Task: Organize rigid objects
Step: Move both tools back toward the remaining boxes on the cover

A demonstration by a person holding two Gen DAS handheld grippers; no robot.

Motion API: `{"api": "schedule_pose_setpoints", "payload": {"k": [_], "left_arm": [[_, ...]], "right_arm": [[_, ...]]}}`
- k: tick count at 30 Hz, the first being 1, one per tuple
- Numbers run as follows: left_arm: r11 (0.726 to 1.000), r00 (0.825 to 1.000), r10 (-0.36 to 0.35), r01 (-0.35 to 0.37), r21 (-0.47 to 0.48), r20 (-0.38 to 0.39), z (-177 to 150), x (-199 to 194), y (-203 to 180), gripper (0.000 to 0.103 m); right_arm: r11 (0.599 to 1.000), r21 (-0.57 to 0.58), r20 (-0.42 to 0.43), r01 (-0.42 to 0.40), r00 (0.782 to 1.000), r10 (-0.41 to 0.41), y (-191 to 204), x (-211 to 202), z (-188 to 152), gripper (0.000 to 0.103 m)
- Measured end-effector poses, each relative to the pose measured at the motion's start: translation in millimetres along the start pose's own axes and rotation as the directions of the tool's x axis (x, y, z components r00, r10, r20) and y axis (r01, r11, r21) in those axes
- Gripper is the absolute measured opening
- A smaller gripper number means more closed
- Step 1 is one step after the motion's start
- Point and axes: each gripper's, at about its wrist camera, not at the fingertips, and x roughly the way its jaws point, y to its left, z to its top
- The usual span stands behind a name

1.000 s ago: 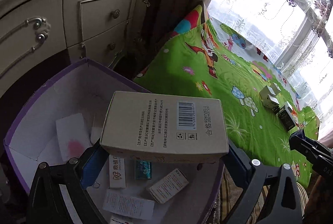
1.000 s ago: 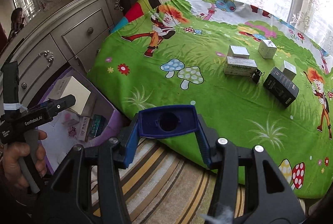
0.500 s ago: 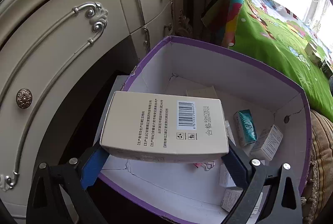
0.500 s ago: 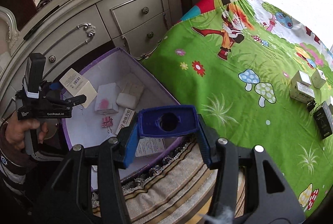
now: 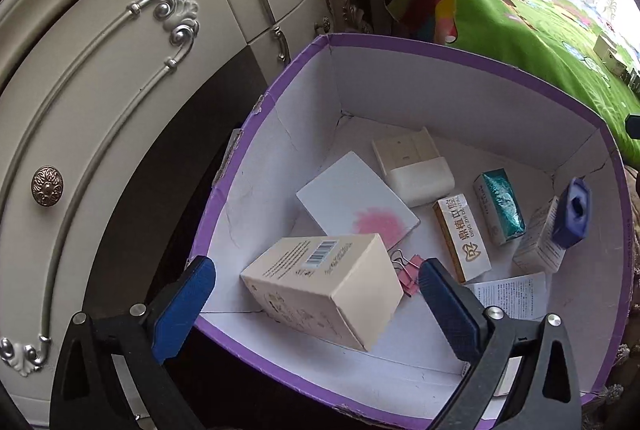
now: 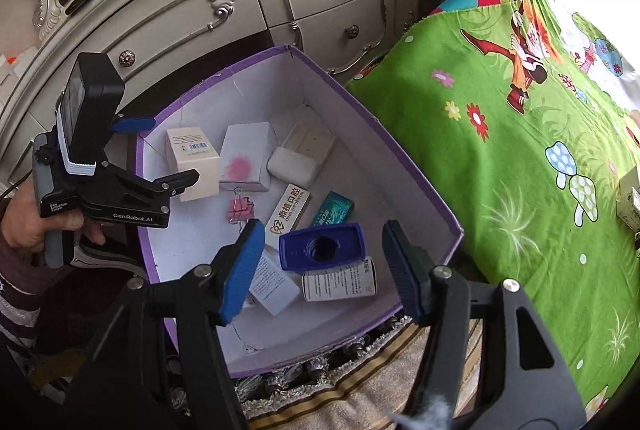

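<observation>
Inside the purple-rimmed box (image 5: 460, 58), the cream barcode carton (image 5: 320, 286) is seen lying free between the spread jaws of the left gripper (image 5: 316, 290), beside a pink binder clip (image 5: 410, 272) and a pink-stained white box (image 5: 356, 206). Half a second ago that carton was clamped; now it is released. The blue block (image 6: 322, 247) is seen loose between the wide-open jaws of the right gripper (image 6: 324, 266), where it was pinched before.
</observation>
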Motion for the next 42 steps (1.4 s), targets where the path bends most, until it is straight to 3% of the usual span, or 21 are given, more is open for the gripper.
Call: {"api": "schedule_pose_setpoints", "payload": {"k": [7,12,15,18,28,34,42], "left_arm": [[0.995,0.994,-0.054,0.062,-0.076,0.096,9,-22,8,0.103],[0.986,0.971,-0.117,0.138,-0.091,0.208,20,-41,-2,0.103],[0.99,0.958,-0.114,0.133,-0.056,0.262,31,-50,-16,0.103],[0.992,0.95,-0.111,0.123,-0.022,0.291,41,-59,-35,0.103],[0.972,0.921,-0.222,0.235,-0.001,0.319,75,-73,-93,0.103],[0.945,0.904,-0.309,0.327,-0.015,0.294,93,-72,-123,0.103],[0.919,0.88,-0.387,0.393,0.036,0.274,107,-69,-170,0.103]], "right_arm": [[1.0,0.005,0.024,0.025,0.999,-0.025,-13,-10,5,0.076],[0.998,0.022,0.056,0.061,0.996,-0.062,-31,-24,9,0.077],[0.995,0.034,0.078,0.096,0.992,-0.099,-45,-35,11,0.078],[0.989,0.06,0.103,0.137,0.984,-0.143,-65,-46,12,0.079],[0.937,0.24,0.166,0.253,0.94,-0.297,-155,-81,4,0.081],[0.843,0.428,0.155,0.325,0.893,-0.423,-223,-100,-10,0.086],[0.583,0.693,0.039,0.425,0.785,-0.618,-304,-119,-41,0.091]]}}
